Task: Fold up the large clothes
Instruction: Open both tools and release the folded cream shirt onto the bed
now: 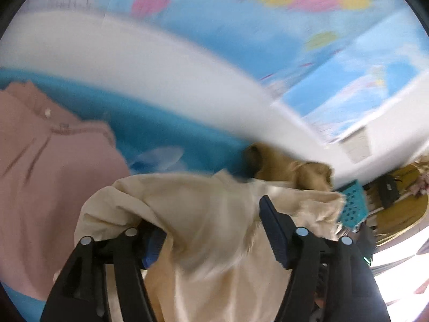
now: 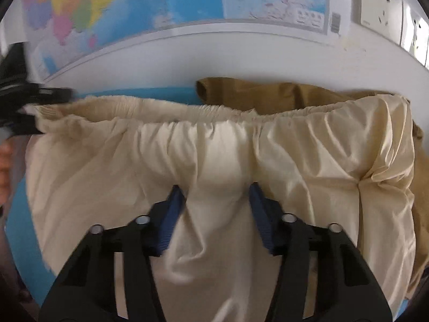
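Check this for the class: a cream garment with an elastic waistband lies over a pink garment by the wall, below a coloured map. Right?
Not quite. The cream garment lies over a brown garment, not a pink one, as the right wrist view shows. The elastic waistband, the wall and the coloured map are as stated.

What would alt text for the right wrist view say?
Black tongs with blue pads straddle a ridge of cream trousers spread flat, elastic waistband away from the camera. A tan garment lies behind them and a colourful map hangs on the wall.
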The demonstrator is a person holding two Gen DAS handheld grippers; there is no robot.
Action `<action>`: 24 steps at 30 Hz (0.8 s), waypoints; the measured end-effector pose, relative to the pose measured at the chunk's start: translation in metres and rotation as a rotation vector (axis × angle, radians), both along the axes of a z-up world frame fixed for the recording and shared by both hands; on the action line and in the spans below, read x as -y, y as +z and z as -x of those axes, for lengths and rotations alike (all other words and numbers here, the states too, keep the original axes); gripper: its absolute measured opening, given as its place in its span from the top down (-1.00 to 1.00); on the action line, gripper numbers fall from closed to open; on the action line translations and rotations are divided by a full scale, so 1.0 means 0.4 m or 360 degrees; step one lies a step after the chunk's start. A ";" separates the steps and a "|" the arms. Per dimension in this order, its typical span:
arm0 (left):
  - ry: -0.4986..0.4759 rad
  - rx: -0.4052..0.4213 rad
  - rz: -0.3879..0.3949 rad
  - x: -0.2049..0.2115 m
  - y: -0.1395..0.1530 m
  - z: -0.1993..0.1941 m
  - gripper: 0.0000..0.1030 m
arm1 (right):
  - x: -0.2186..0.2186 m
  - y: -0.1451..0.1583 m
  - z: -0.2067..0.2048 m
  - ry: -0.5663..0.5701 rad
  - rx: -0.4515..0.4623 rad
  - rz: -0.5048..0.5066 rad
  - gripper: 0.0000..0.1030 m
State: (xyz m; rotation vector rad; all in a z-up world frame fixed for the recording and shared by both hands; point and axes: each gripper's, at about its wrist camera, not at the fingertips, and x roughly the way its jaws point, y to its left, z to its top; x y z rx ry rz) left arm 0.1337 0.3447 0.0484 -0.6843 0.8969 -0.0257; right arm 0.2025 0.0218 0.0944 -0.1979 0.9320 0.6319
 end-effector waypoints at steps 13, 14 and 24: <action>-0.0392 -0.0094 -0.0461 0.207 -0.140 0.032 -0.26 | -0.044 -0.023 -0.069 0.0030 -0.0032 0.0014 0.20; -0.0383 -0.0105 -0.0453 0.200 -0.161 0.030 -0.20 | -0.025 -0.006 -0.069 0.0021 -0.0054 -0.0032 0.20; -0.0377 -0.0090 -0.0383 0.175 -0.183 0.012 -0.18 | 0.190 0.009 -0.069 -0.0172 0.0018 -0.0061 0.28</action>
